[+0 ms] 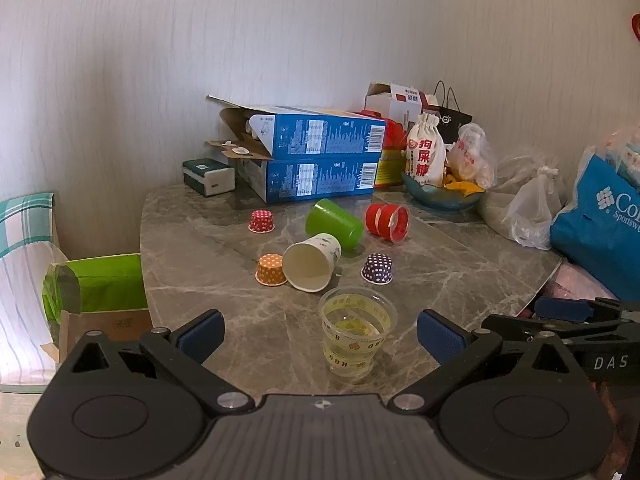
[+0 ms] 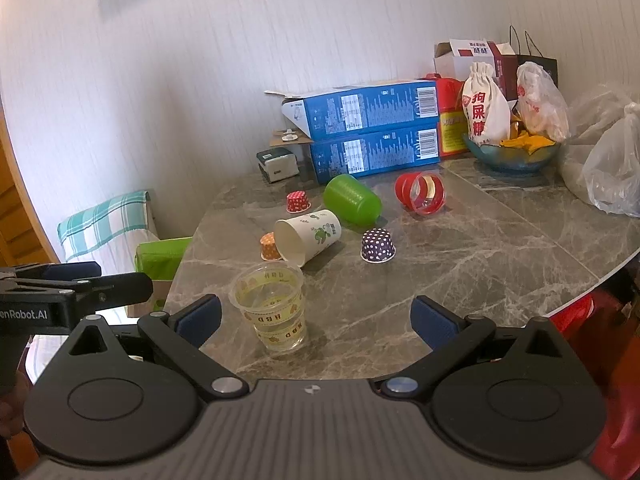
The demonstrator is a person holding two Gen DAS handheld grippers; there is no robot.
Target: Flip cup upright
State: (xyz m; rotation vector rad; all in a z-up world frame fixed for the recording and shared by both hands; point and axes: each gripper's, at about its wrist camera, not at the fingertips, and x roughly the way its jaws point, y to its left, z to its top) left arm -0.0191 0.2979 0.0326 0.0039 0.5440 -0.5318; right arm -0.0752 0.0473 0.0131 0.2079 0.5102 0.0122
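Observation:
A clear plastic cup [image 1: 356, 330] with yellow print stands upright on the marble table [image 1: 224, 312], near its front edge; it also shows in the right wrist view [image 2: 272, 306]. Behind it a white paper cup [image 1: 312, 261] [image 2: 308, 236], a green cup [image 1: 334, 222] [image 2: 352, 199] and a red cup [image 1: 388, 222] [image 2: 420, 192] lie on their sides. My left gripper [image 1: 318, 336] is open, its blue pads either side of the clear cup, not touching. My right gripper [image 2: 316, 320] is open and empty, just right of the clear cup.
Small dotted baking cups, red [image 1: 261, 221], orange [image 1: 271, 269] and purple [image 1: 377, 268], sit upside down among the cups. Two blue boxes [image 1: 320, 168], a bowl with bags [image 1: 440, 192] and plastic bags line the back and right. A green bag [image 1: 100, 286] stands left of the table.

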